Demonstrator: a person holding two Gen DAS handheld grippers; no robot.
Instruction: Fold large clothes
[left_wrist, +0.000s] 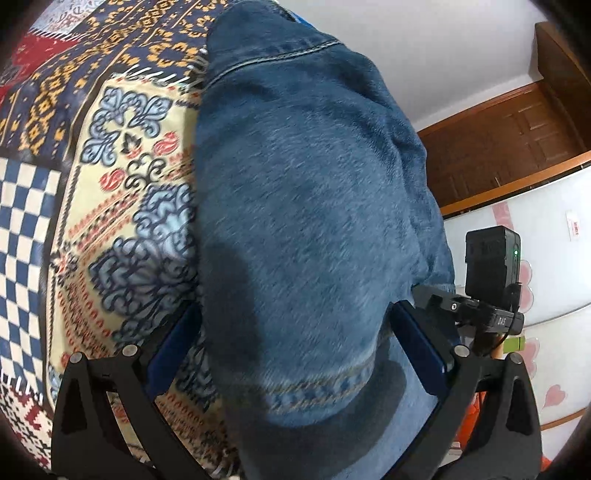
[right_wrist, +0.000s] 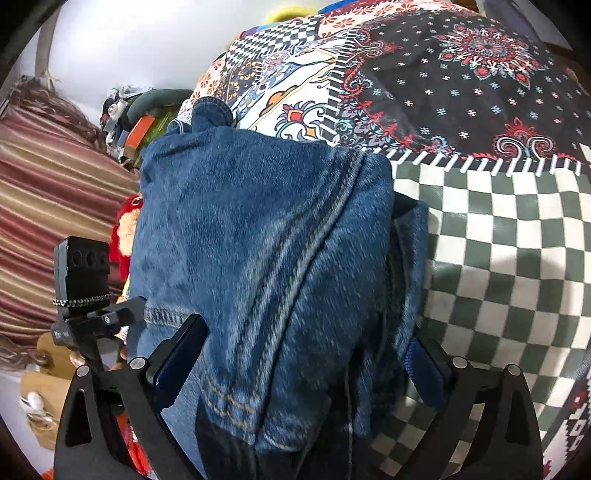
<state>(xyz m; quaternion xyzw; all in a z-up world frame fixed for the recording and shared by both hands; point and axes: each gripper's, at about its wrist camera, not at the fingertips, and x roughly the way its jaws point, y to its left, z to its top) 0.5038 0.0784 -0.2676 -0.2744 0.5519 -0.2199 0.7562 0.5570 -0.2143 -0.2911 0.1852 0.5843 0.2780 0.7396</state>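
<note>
A pair of blue denim jeans fills the left wrist view, draped over the patterned bedspread. My left gripper has its jaws wide apart, with a hemmed fold of the jeans lying between the blue pads. In the right wrist view the jeans show a double-stitched seam. My right gripper also has its jaws wide apart with bunched denim between them. The fingertips are hidden under the cloth in both views.
The patchwork bedspread lies under the jeans. A wooden door and a white wall are to the right in the left wrist view. A striped cloth and cluttered items lie to the left in the right wrist view.
</note>
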